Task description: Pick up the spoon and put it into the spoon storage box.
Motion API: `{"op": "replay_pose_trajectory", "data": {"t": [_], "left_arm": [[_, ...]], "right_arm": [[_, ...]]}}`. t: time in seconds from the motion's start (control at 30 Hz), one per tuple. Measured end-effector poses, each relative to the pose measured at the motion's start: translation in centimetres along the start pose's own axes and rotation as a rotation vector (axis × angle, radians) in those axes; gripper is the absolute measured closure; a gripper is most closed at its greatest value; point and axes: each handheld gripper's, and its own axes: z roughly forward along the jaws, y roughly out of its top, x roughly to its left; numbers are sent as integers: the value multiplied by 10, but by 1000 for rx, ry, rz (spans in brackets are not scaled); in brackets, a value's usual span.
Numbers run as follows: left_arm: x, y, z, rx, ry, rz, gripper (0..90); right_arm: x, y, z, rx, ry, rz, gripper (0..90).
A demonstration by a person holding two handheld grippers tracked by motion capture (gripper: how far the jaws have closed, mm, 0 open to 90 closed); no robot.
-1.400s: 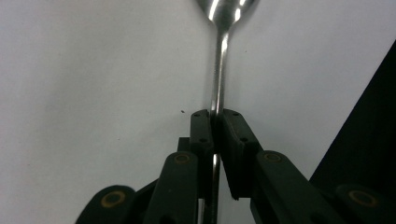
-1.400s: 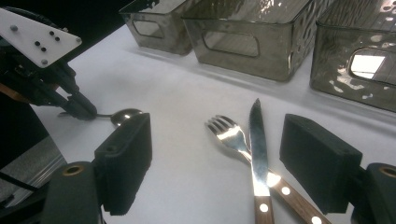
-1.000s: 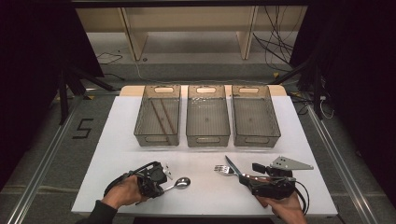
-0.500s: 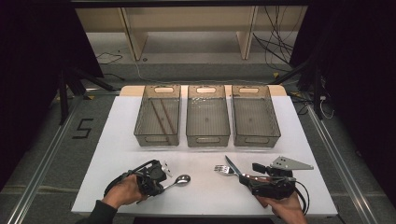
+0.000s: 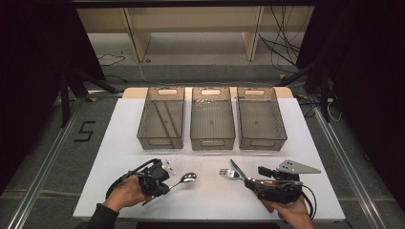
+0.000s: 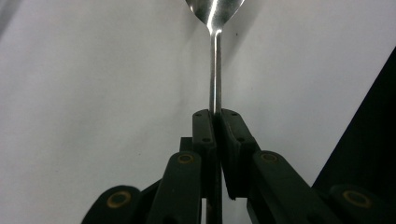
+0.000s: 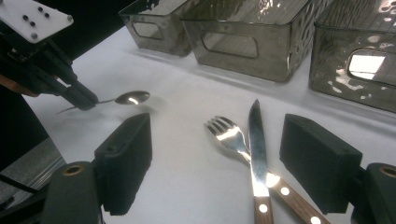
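Three clear bins (image 5: pixel 212 119) are sitting in a row across the far half of the white table (image 5: pixel 119 143); the leftmost is holding two thin brown sticks. Left gripper (image 5: pixel 165 177) is clamping its jaws tight on the handle of a spoon (image 5: pixel 185 179), bowl pointing away from the hand toward table centre, long axis running along the jaws. Right gripper (image 7: pixel 215 154) is resting with jaws spread wide, gripping nothing. Between them are lying a fork (image 7: pixel 229 135) and a knife (image 7: pixel 257 149), wooden handles crossing, tips pointing toward the bins.
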Motion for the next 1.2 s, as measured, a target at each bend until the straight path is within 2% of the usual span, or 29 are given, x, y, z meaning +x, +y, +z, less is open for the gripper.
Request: {"op": "replay_pose_trajectory", "data": {"t": [0.27, 0.5, 0.73, 0.87, 1.2], "left_arm": [[8, 12, -14, -59, 10, -34, 847], [17, 33, -26, -144, 3, -60, 847], [30, 55, -36, -234, 21, -111, 847], [37, 64, -42, -292, 15, -133, 847], [50, 98, -50, -383, 17, -147, 847]], "right_arm": [[0, 0, 0, -2, 0, 0, 260], [0, 0, 0, -4, 1, 2, 260], [0, 0, -1, -7, 2, 2, 259], [-1, 0, -2, -8, 2, 4, 259], [0, 0, -1, -6, 7, 3, 260]]}}
